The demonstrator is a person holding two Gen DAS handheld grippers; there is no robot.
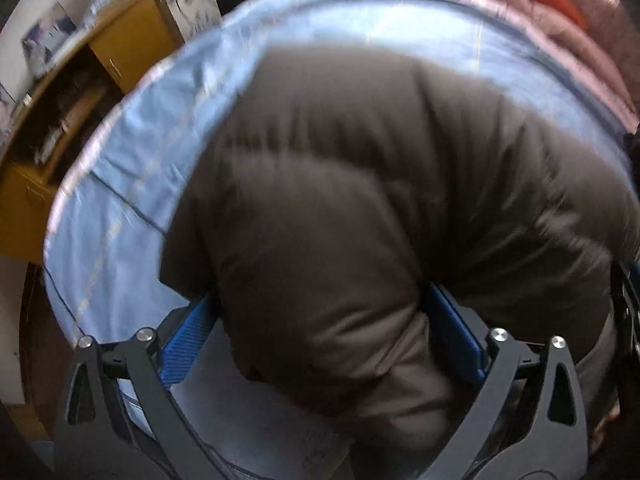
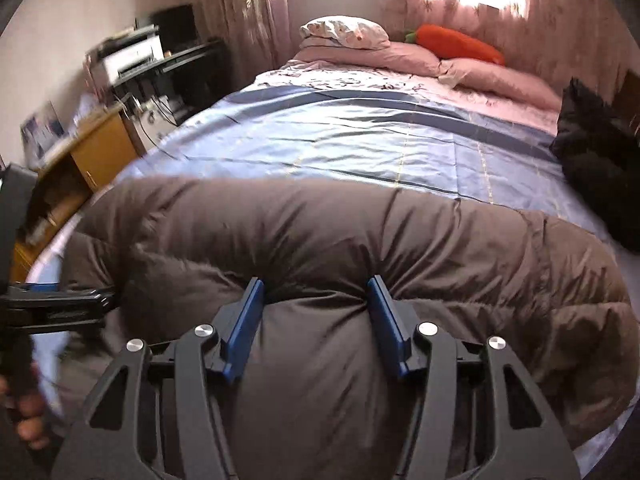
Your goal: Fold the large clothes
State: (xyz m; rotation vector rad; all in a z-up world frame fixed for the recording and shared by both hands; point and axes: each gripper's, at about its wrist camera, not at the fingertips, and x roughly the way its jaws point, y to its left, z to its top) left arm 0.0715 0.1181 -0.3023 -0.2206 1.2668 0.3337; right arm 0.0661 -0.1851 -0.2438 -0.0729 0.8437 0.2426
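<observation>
The big puffy brown padded jacket (image 2: 340, 232) is spread on the blue striped bed cover (image 2: 340, 140); a thick fold is pinched by the right hand-held gripper (image 2: 316, 292) and the left hand-held gripper (image 1: 320, 320); it is judged soft, light and slippery, so its near edge is best gripped deeply.

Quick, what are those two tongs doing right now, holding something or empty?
Left tongs: closed on a fold of the brown puffer jacket.
Right tongs: closed on the same jacket, fabric bunched between the blue pads.
</observation>
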